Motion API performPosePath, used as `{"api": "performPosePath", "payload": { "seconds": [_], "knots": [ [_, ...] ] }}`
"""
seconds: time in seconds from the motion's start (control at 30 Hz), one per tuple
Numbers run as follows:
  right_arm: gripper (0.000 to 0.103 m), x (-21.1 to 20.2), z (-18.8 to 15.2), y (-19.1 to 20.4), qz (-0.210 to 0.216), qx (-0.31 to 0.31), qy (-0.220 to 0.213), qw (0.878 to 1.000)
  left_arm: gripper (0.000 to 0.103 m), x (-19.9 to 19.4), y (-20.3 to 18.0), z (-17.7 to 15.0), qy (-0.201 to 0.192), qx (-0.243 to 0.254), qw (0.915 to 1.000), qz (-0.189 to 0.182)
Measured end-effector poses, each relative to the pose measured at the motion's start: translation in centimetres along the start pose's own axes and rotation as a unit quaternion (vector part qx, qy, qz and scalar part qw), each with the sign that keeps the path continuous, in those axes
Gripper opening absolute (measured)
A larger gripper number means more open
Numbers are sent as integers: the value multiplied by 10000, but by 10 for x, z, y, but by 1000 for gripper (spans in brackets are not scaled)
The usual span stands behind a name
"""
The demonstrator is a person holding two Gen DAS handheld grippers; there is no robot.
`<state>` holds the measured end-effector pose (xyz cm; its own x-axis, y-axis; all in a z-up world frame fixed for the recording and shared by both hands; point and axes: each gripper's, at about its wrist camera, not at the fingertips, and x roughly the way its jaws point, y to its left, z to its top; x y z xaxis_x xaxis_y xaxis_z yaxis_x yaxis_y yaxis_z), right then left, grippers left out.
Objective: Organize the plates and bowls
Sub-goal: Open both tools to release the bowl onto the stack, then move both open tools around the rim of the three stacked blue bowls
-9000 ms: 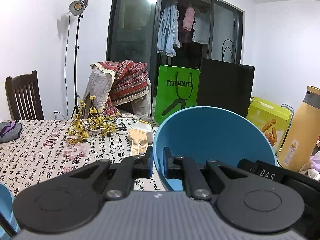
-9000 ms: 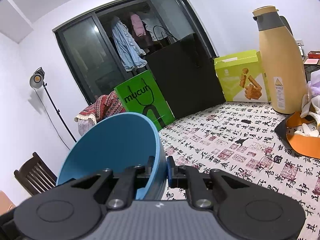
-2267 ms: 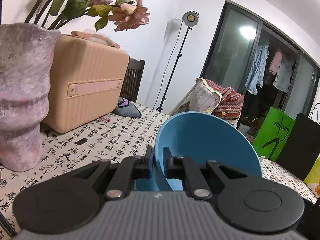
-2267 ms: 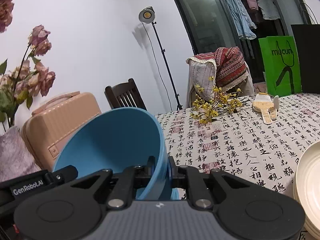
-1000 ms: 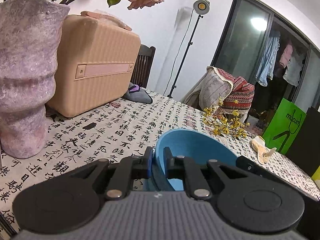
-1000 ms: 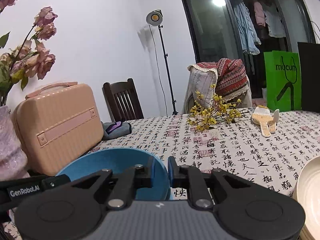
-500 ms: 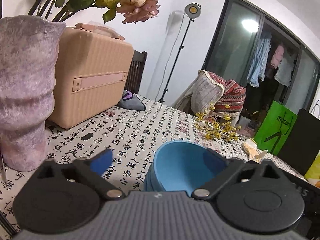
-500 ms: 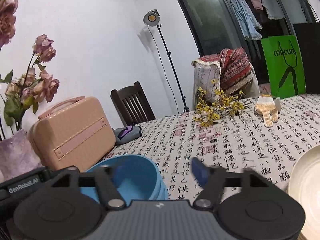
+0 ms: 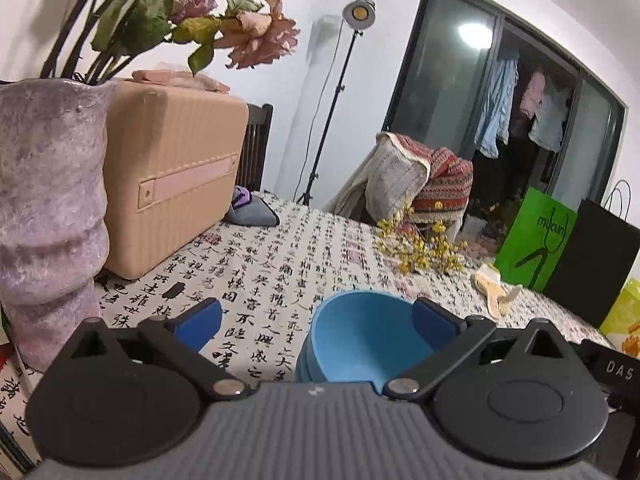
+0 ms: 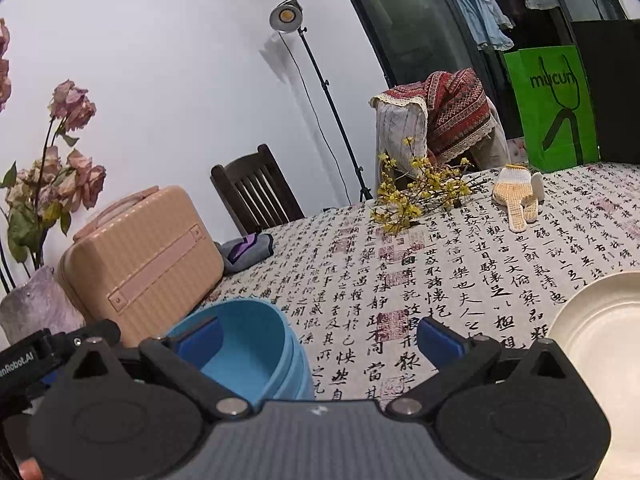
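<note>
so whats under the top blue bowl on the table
The top blue bowl sits nested in more blue bowls; their stacked rims show just below its edge. Their exact number is unclear, and the tablecloth beneath the stack is covered.

A green paper bag [image 9: 536, 240] at the right of the left wrist view, upper right in the right wrist view, carries dark lettering that seems to read "mucun", its end blurred. A black device [image 9: 612, 368] at the right edge of the left wrist view shows "DAS". At the lower left of the right wrist view, a black housing [image 10: 24, 356] reads "enRobot.AI", cut off by the frame. The tablecloth [image 10: 460, 280] is printed all over with black Chinese calligraphy and red seal stamps.
</note>
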<state>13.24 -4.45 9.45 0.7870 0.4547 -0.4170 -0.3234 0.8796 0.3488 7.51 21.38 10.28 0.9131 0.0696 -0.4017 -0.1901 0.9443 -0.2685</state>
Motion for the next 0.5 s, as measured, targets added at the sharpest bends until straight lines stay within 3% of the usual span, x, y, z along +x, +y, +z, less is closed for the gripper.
{"api": "performPosePath", "payload": {
  "seconds": [0.5],
  "knots": [
    [103,6,13,-8,-7,296,594,9978,103,12,3,12,529,246,9982,-146]
  ]
}}
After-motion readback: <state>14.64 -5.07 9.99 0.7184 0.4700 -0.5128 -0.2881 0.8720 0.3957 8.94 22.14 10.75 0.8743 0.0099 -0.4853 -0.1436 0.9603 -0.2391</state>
